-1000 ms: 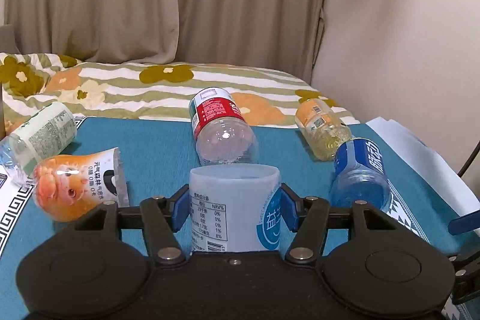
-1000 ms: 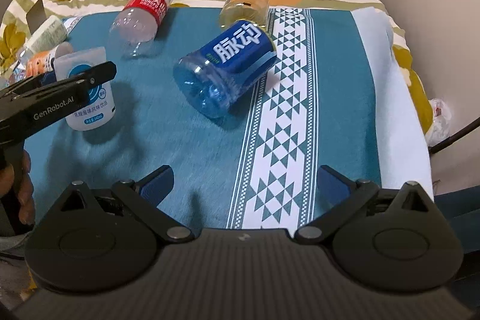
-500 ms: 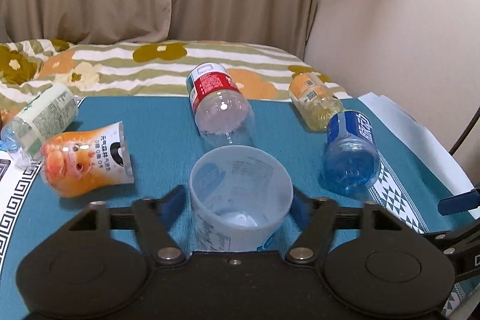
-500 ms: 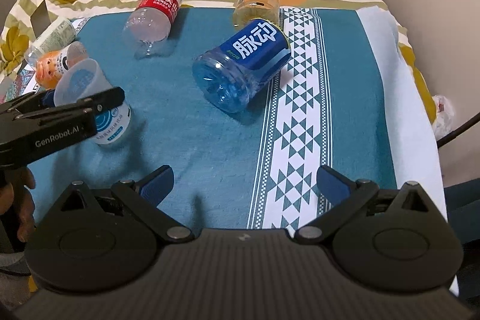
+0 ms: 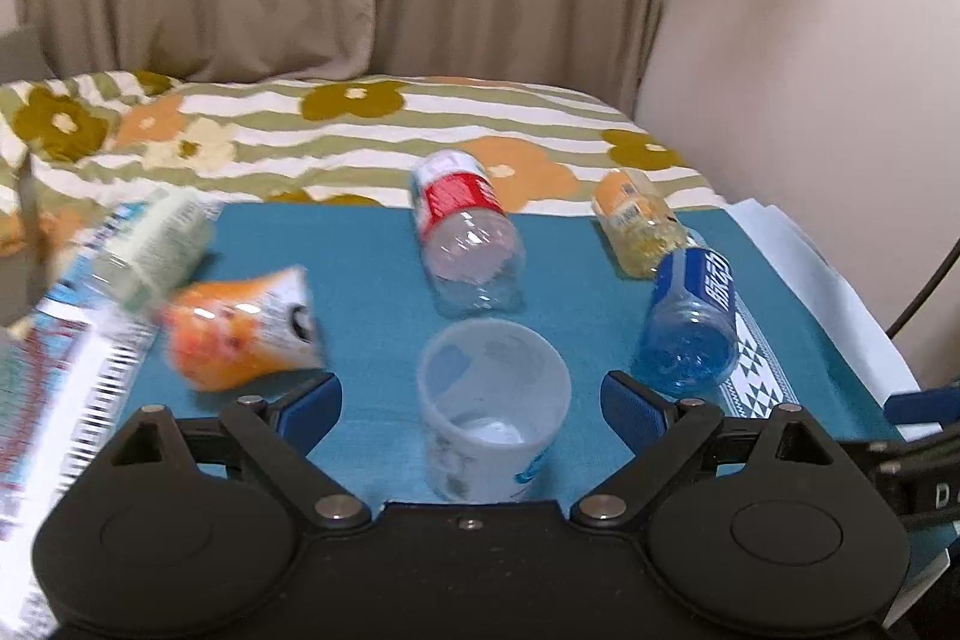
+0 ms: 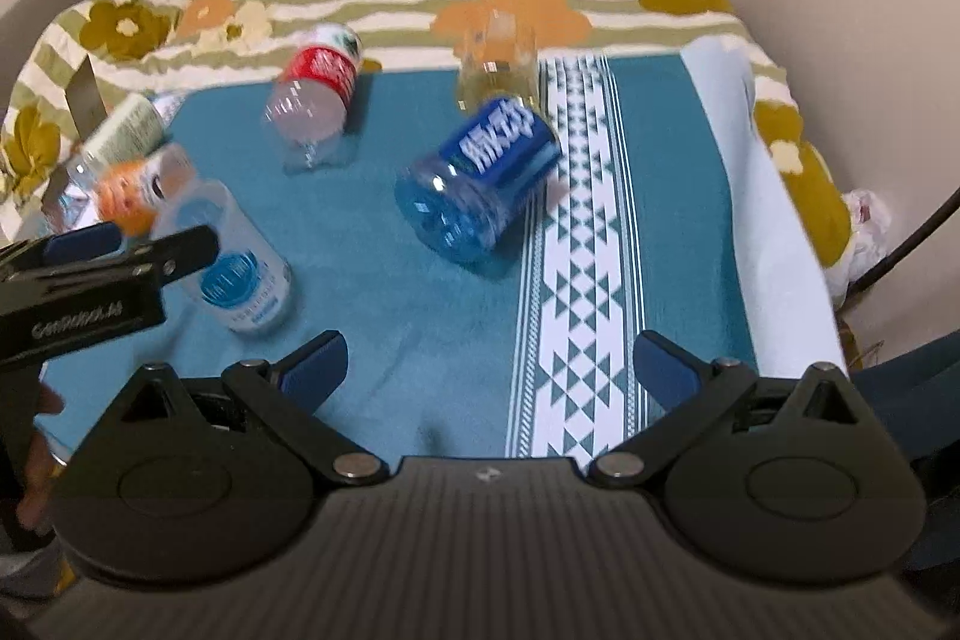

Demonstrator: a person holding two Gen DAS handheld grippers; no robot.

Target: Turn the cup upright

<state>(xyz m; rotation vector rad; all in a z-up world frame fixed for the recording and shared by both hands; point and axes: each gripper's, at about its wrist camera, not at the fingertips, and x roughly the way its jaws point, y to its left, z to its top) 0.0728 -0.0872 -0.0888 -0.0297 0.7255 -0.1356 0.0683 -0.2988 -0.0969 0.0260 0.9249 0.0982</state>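
Note:
A translucent white cup (image 5: 493,406) with a blue round label stands upright, mouth up, on the teal cloth (image 5: 372,280). My left gripper (image 5: 471,400) is open, its blue pads well apart on either side of the cup and not touching it. The cup also shows in the right wrist view (image 6: 231,262), with the left gripper's fingers (image 6: 150,250) beside it. My right gripper (image 6: 489,364) is open and empty, low over the teal cloth in front of the blue bottle.
Lying on the cloth: a blue bottle (image 5: 690,328), a red-label bottle (image 5: 468,238), a yellow bottle (image 5: 639,226), an orange cup (image 5: 240,334), a green-label bottle (image 5: 150,250). Floral bedding (image 5: 360,130) lies behind. A white sheet (image 6: 756,196) edges the right side.
My left gripper has opened and let go of the cup, which now stands upright on the cloth. Both views have shifted a little; the right gripper stays open.

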